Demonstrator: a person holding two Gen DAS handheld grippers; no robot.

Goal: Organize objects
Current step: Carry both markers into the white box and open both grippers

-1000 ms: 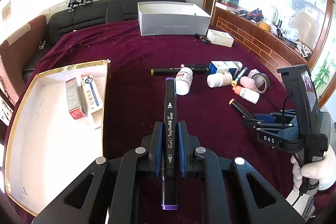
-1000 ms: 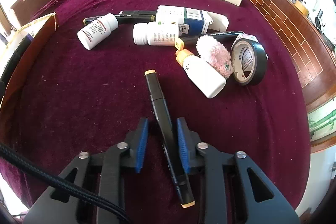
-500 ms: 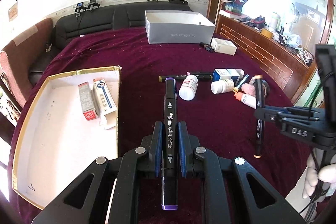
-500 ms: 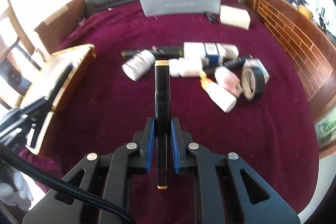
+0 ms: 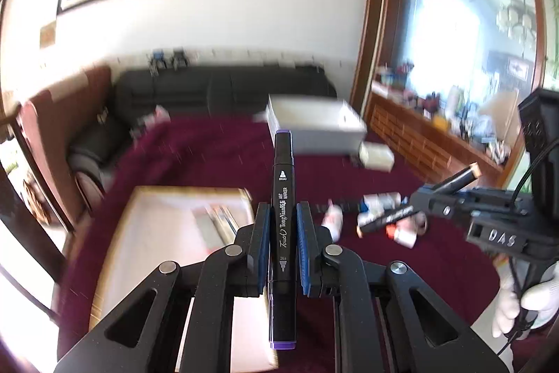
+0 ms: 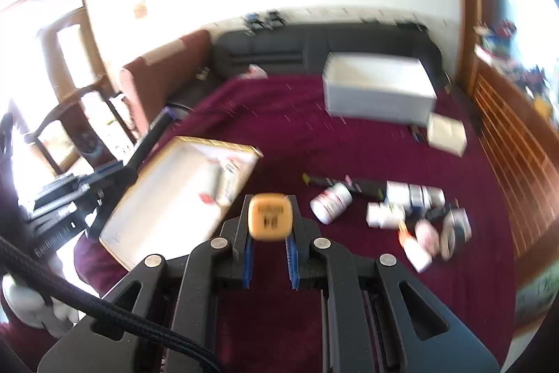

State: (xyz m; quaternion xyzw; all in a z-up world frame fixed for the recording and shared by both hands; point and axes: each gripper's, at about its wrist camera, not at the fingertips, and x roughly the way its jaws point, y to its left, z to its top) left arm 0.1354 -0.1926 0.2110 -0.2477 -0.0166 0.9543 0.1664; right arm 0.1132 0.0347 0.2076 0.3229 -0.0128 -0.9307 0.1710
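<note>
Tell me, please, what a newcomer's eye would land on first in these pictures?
Each gripper clamps a black marker in mid-air: the left gripper holds a purple-capped marker, the right gripper an orange-capped marker pointing at its camera. Below, on the maroon cloth, lie a gold-rimmed tray and a clutter of bottles.

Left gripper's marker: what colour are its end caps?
Purple, on a black barrel; the marker is clamped in the left gripper. Shows best in the left wrist view.

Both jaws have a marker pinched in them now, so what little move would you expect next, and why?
Probably carry both toward the gold-rimmed tray on the left. The left gripper grips the purple-capped marker, the right gripper the orange-capped marker, both lifted clear of the maroon cloth; the tray already holds small boxes.
</note>
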